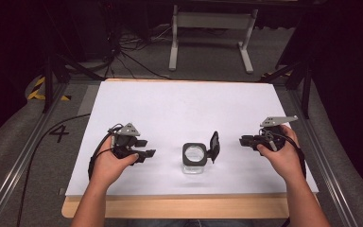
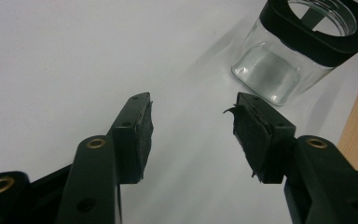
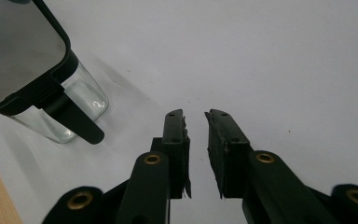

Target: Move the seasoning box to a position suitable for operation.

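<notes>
**Two Empty Grippers Flanking an Open Glass Jar**

A person is holding a gripper in each hand over a white sheet (image 1: 170, 109) that is covering a wooden table (image 1: 179, 207). Between the two grippers a square glass jar (image 1: 194, 158) is standing upright, its black-rimmed mouth uncovered and its hinged lid (image 1: 213, 146) tipped up on the side nearer the right gripper.

The left gripper (image 1: 144, 153) is pointing toward the jar, near it but not touching. In the left gripper view its jaws are standing wide apart with nothing between them, and the torn black pads (image 2: 254, 135) are facing each other over bare white sheet. From this gripper (image 2: 191, 135) the jar (image 2: 284, 65) is sitting ahead and off to the right of the jaws, clear of both tips, with a strip of wooden table edge showing beyond it.

The right gripper (image 1: 243, 140) is pointing toward the raised lid from the other side, just short of it. In the right gripper view its jaws are standing close together with only a narrow gap left, and nothing is caught in that gap. From this gripper (image 3: 195, 123) the jar (image 3: 70, 116) is lying ahead and to the left of the jaws, with the lid (image 3: 18, 51) leaning over it and the lid's black latch (image 3: 77, 121) hanging down across the glass.

Both hands are gripping their handles, and cables are trailing back from each gripper.
</notes>
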The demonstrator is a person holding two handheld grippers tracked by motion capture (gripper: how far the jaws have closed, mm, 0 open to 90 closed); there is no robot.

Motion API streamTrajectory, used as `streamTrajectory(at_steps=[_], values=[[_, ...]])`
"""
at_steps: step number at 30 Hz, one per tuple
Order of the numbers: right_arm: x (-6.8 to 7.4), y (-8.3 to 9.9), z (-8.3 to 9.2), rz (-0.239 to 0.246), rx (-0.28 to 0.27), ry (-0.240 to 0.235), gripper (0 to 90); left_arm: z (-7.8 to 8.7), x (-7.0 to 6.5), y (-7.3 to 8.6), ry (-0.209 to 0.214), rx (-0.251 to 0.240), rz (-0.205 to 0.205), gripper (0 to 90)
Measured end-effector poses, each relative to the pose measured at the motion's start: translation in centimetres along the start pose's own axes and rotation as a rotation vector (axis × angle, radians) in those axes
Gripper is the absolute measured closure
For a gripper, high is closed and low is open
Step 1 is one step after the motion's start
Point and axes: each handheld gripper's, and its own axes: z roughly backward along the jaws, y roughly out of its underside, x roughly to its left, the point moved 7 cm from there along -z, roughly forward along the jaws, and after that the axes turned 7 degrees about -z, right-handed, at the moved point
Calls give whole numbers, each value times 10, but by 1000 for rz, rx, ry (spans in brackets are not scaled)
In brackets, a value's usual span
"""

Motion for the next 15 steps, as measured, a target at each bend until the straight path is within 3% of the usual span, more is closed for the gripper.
streamTrajectory(at_steps=[5,7,15], values=[[2,3,3,22,14,-11,832,-1,-5,-4,15,2,-7,526],[4,6,3,-15,38,-36,847,-1,-8,-6,33,0,-10,537],[17,9,2,33,63,-100,900,-2,-26,-14,129,6,-54,745]])
